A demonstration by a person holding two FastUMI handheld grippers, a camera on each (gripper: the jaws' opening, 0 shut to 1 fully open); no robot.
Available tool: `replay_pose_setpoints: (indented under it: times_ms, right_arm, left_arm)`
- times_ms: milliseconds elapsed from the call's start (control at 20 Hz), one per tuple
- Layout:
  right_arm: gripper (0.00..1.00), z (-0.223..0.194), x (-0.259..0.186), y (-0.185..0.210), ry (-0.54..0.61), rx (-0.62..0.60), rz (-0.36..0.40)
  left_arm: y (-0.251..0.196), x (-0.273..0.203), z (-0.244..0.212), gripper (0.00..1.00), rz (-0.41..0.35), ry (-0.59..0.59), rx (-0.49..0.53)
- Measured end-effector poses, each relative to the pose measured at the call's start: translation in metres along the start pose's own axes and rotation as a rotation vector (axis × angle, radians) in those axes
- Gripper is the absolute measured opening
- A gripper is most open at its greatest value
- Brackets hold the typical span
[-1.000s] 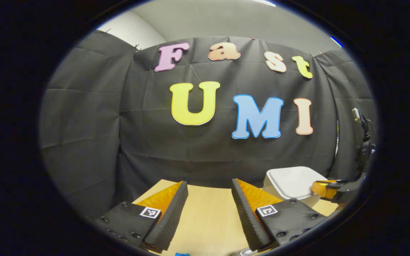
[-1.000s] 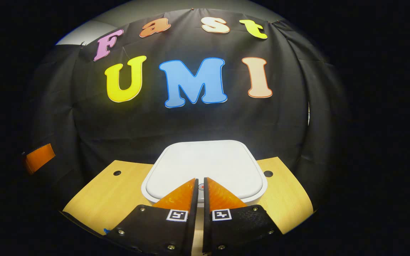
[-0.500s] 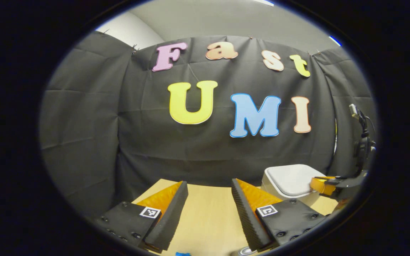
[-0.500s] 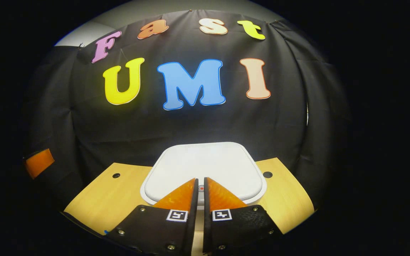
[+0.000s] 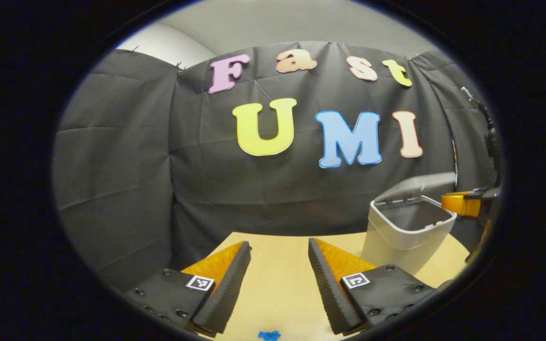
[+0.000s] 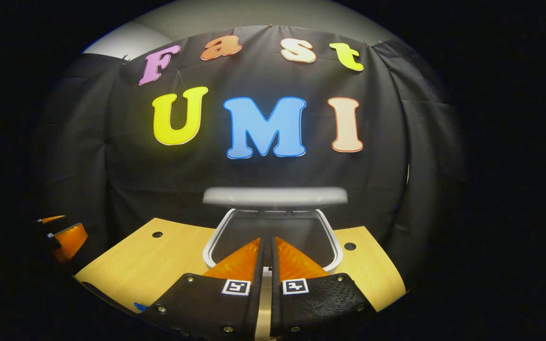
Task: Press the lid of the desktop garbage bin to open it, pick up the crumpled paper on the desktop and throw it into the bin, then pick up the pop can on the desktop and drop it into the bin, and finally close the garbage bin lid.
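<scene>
The white desktop bin [image 5: 408, 232] stands at the right of the wooden table [image 5: 277, 284] with its lid [image 5: 420, 183] swung up. In the right gripper view the lid [image 6: 275, 196] stands raised behind the bin's open rim [image 6: 211, 237]. My right gripper [image 6: 267, 240] is shut on nothing, its tips over the rim's front edge. It also appears beside the bin as the right gripper [image 5: 463, 203] in the left gripper view. My left gripper [image 5: 277, 244] hangs open over bare tabletop, left of the bin. The left gripper [image 6: 67, 239] sits far left in the right gripper view.
The black cloth wall runs close behind the table and the bin. Two small holes [image 6: 157, 234] [image 6: 348, 246] mark the tabletop either side of the bin. A small blue scrap [image 5: 268, 335] lies on the table between my left gripper's fingers, near the front.
The bin's lid was flat and closed under my shut right gripper; it has since sprung up and the bin stands open. The left gripper stayed open and tilted a little.
</scene>
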State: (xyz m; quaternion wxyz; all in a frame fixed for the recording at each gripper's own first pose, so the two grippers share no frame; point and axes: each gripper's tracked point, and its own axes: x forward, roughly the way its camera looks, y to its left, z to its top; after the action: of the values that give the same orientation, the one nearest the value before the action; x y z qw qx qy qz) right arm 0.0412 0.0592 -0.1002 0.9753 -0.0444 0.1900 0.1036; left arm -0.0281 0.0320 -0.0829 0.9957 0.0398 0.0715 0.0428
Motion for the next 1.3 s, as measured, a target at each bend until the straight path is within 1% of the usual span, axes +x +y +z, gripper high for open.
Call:
replay_pose_setpoints:
  times_ms: [100,250,350,400,450,550,600,650,750,800,850,900,1000,1050,1100,1150,1300]
  right_arm:
    - [0.10,-0.008,-0.006,0.004,0.017,-0.020,0.014]
    - [0.11,-0.011,-0.012,0.012,0.024,-0.024,0.034]
    - [0.11,-0.014,-0.015,0.017,0.030,-0.036,0.047]
    - [0.10,-0.015,-0.017,0.020,0.034,-0.041,0.055]
    - [0.11,-0.016,-0.020,0.024,0.038,-0.045,0.061]
    - [0.11,-0.019,-0.023,0.026,0.045,-0.052,0.067]
    - [0.10,-0.022,-0.026,0.027,0.052,-0.057,0.067]
    - [0.10,-0.025,-0.027,0.029,0.063,-0.061,0.069]
    - [0.10,-0.029,-0.030,0.031,0.076,-0.062,0.072]
    - [0.10,-0.030,-0.031,0.032,0.081,-0.062,0.072]
    - [0.10,-0.033,-0.033,0.032,0.087,-0.064,0.071]
    - [0.10,-0.035,-0.034,0.033,0.093,-0.067,0.070]
    - [0.10,-0.040,-0.038,0.034,0.108,-0.076,0.066]
    - [0.10,-0.043,-0.040,0.034,0.116,-0.078,0.066]
    - [0.11,-0.046,-0.042,0.035,0.124,-0.081,0.064]
    - [0.11,-0.048,-0.044,0.035,0.133,-0.087,0.059]
    - [0.11,-0.054,-0.051,0.034,0.154,-0.097,0.048]
  left_arm:
    - [0.006,-0.007,-0.019,0.90,-0.001,0.024,0.003]
    - [0.018,-0.013,-0.048,0.94,-0.005,0.065,-0.019]
    - [0.025,-0.020,-0.075,0.96,-0.005,0.102,-0.017]
    - [0.028,-0.023,-0.091,0.99,-0.007,0.125,-0.008]
    - [0.034,-0.027,-0.116,0.99,-0.009,0.162,0.002]
    - [0.034,-0.030,-0.143,0.91,-0.022,0.209,-0.005]
    - [0.035,-0.031,-0.161,0.91,-0.027,0.244,-0.006]
    - [0.036,-0.035,-0.178,0.93,-0.024,0.273,0.002]
    - [0.036,-0.043,-0.203,1.00,-0.024,0.313,0.008]
    - [0.036,-0.045,-0.213,1.00,-0.026,0.332,0.008]
    - [0.036,-0.047,-0.221,0.97,-0.026,0.347,0.011]
    - [0.036,-0.049,-0.230,1.00,-0.028,0.363,0.015]
    - [0.032,-0.052,-0.245,1.00,-0.044,0.391,0.019]
    - [0.031,-0.053,-0.254,0.96,-0.053,0.406,0.020]
    - [0.029,-0.053,-0.266,0.96,-0.059,0.426,0.022]
    - [0.027,-0.052,-0.280,1.00,-0.065,0.453,0.022]
    - [0.023,-0.050,-0.315,0.98,-0.076,0.521,0.029]
